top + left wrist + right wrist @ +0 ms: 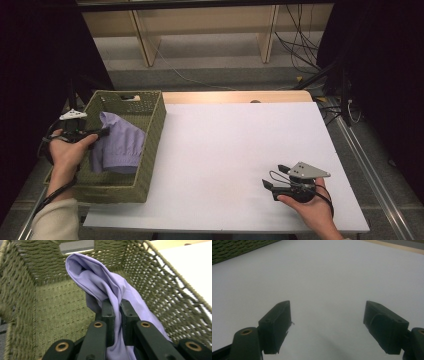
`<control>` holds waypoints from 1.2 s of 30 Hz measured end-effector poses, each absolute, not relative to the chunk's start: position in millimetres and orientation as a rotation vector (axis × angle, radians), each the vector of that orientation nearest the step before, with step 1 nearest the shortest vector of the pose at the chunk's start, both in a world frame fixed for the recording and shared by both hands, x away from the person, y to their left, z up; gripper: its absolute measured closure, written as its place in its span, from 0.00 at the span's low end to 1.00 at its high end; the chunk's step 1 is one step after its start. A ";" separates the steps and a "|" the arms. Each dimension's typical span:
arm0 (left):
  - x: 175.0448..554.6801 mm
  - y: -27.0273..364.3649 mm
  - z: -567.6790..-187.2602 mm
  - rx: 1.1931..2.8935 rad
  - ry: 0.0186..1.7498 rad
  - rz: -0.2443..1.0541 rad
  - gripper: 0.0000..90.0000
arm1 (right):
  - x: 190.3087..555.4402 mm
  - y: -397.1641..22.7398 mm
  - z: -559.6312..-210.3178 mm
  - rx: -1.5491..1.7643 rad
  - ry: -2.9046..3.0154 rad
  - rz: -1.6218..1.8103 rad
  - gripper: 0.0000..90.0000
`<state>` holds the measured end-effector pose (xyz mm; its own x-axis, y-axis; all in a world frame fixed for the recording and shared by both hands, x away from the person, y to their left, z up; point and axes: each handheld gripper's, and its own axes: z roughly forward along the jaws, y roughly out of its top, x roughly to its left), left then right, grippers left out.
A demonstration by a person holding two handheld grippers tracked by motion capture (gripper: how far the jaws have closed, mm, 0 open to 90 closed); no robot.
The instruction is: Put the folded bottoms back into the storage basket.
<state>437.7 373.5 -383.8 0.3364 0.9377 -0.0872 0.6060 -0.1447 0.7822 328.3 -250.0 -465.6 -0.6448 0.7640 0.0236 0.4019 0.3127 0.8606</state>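
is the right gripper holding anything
No, the right gripper has its jaws spread wide over the bare white table, with nothing between them.

One woven basket (152, 125) — one lilac cloth (120, 145) in it — and two grippers: left gripper (102, 132), right gripper (274, 177).
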 end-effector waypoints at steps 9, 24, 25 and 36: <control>446.3 384.4 -393.9 1.879 1.417 0.566 0.91 | 328.1 -249.6 -465.4 1.038 2.199 1.265 0.26; 450.5 396.2 -403.4 1.912 1.533 0.622 0.90 | 328.4 -248.7 -466.0 1.036 2.200 1.267 0.26; 450.6 396.5 -403.3 1.914 1.545 0.635 0.89 | 328.3 -248.7 -466.0 1.036 2.200 1.266 0.26; 450.9 379.9 -383.9 1.852 1.535 0.773 0.68 | 328.6 -248.5 -466.3 1.037 2.203 1.267 0.26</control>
